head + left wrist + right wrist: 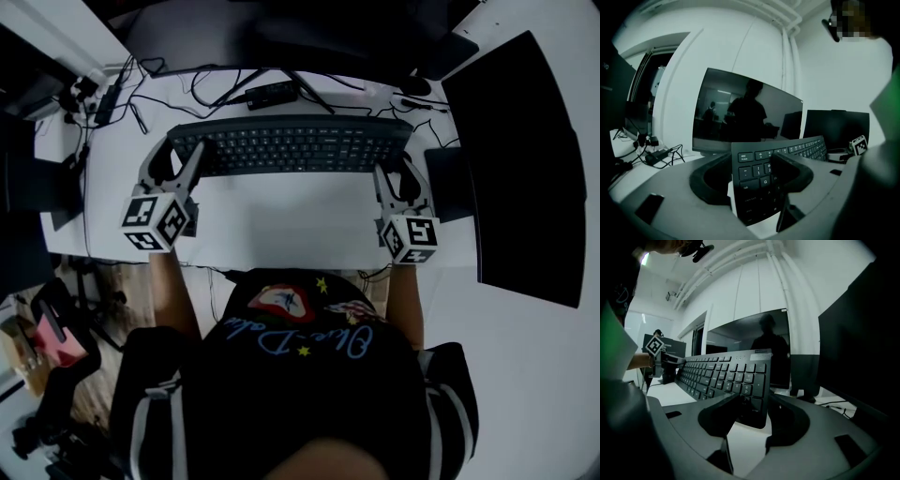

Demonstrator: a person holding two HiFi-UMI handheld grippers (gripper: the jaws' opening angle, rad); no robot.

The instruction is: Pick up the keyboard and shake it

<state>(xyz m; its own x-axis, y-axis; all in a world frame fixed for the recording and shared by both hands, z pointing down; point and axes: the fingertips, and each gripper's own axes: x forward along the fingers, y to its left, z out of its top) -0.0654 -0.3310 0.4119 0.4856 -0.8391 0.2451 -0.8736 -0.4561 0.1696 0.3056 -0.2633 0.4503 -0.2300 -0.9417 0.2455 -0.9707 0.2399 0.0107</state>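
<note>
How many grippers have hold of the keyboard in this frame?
2. The left gripper clamps the left end of the keyboard, and the right gripper clamps its right end. Each gripper view shows that end pinched between its jaws. No other gripper shows.

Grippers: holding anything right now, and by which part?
Both hold the keyboard by its short ends: the left gripper clamps the esc/tab end, the right gripper the number-pad end.
</note>
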